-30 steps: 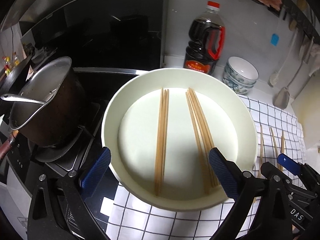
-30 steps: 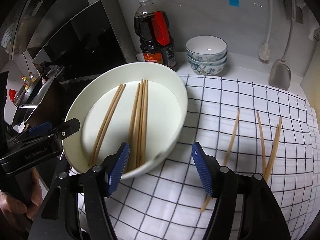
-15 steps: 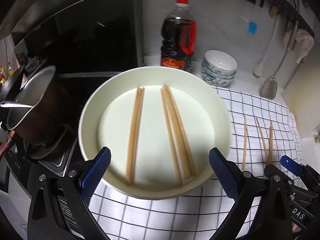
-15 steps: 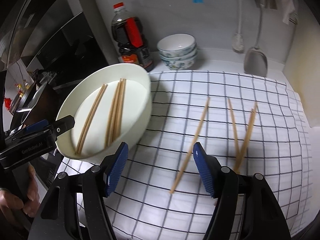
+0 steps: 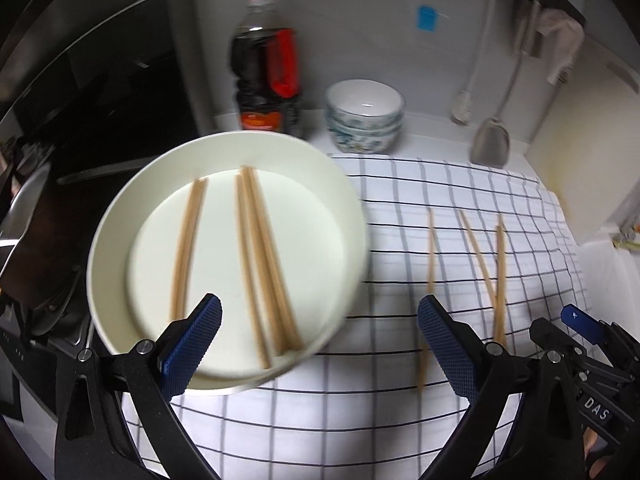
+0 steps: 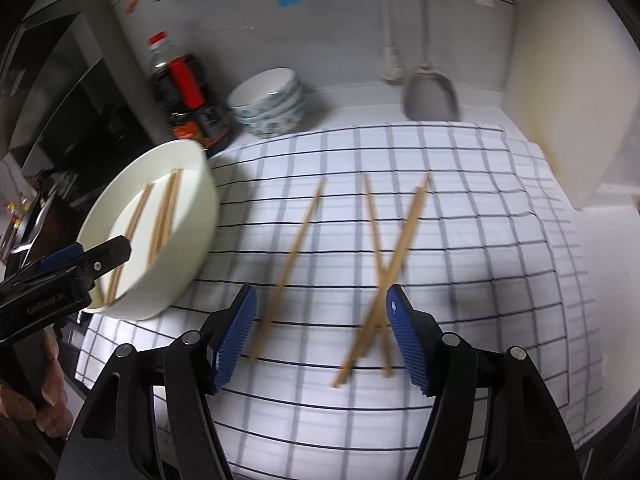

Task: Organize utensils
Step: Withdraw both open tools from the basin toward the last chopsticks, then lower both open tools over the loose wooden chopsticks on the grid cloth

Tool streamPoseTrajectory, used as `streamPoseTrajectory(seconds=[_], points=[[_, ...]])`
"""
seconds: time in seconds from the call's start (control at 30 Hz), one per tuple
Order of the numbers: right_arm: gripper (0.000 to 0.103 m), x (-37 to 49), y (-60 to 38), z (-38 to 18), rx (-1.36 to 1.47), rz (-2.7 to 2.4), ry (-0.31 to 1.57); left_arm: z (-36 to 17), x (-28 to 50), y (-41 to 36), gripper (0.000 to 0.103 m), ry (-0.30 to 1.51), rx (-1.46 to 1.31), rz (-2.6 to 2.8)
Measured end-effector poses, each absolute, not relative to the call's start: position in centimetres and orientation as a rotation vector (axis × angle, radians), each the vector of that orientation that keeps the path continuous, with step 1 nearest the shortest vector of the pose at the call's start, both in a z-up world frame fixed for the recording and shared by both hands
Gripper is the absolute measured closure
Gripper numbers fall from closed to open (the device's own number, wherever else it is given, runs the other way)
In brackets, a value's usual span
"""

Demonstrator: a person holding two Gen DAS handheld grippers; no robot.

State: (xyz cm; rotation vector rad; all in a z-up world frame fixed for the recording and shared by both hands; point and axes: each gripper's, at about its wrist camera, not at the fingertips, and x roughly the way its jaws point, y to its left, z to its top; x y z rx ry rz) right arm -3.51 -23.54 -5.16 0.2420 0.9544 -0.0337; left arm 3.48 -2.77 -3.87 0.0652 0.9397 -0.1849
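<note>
Hovering with jaws spread and empty, the right gripper (image 6: 322,330) and left gripper (image 5: 320,346) overlook loose chopsticks (image 6: 384,268) on the checked cloth (image 6: 480,240), the white bowl (image 5: 120,220) holding more chopsticks (image 5: 260,260) at its left edge, stacked bowls (image 5: 363,118) and a sauce bottle (image 5: 266,68) beyond.

A white cloth (image 6: 460,240) checked with thin black lines is seen. Pale tan chopsticks (image 6: 394,256) are shown on it. The bowl (image 5: 120,216) is cream white. A red cap and label mark the dark bottle (image 5: 266,72). The stacked bowls (image 5: 364,118) are patterned blue-green on white.
</note>
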Motion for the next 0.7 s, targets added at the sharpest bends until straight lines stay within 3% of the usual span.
streamPoseTrajectory(seconds=[0.7], points=[[0.039,-3.4,-30.1,-11.6,0.273,-0.141,1.030,-10.7,4.5,-11.4,0.006,1.011,0.156,-0.237]])
